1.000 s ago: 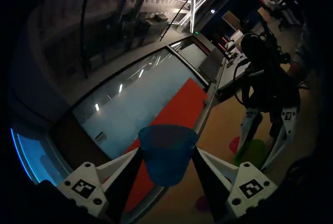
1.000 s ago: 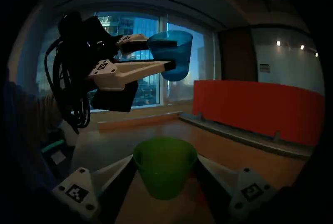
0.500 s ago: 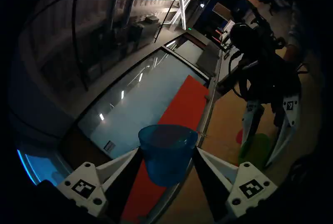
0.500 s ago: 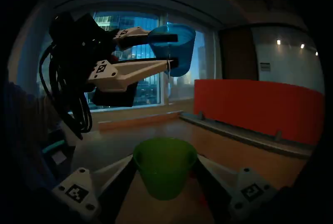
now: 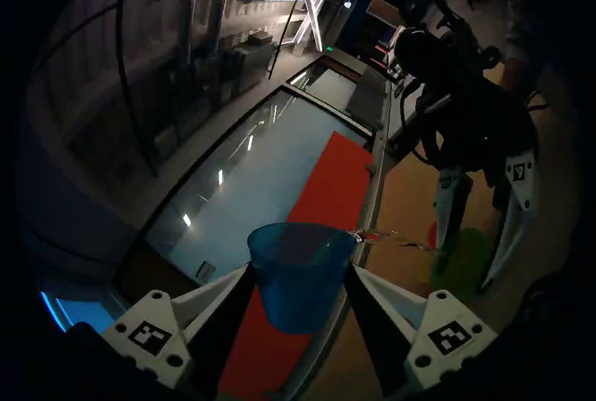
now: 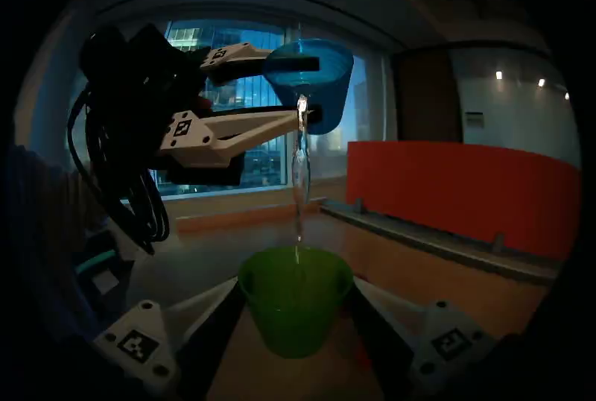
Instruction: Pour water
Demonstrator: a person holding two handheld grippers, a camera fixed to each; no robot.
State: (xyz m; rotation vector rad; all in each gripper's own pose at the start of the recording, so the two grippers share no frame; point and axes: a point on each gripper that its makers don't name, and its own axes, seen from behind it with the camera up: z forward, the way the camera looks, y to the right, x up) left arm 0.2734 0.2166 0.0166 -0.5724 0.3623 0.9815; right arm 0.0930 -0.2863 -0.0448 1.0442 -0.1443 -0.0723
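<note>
We are tipping the blue cup high in front of the window, the fingers of our left gripper pressing on both its sides. A thin stream of water is falling from its rim into the green cup directly below. The fingers of our right gripper are clamping that cup upright over the wooden surface, with a red panel standing behind it.
</note>
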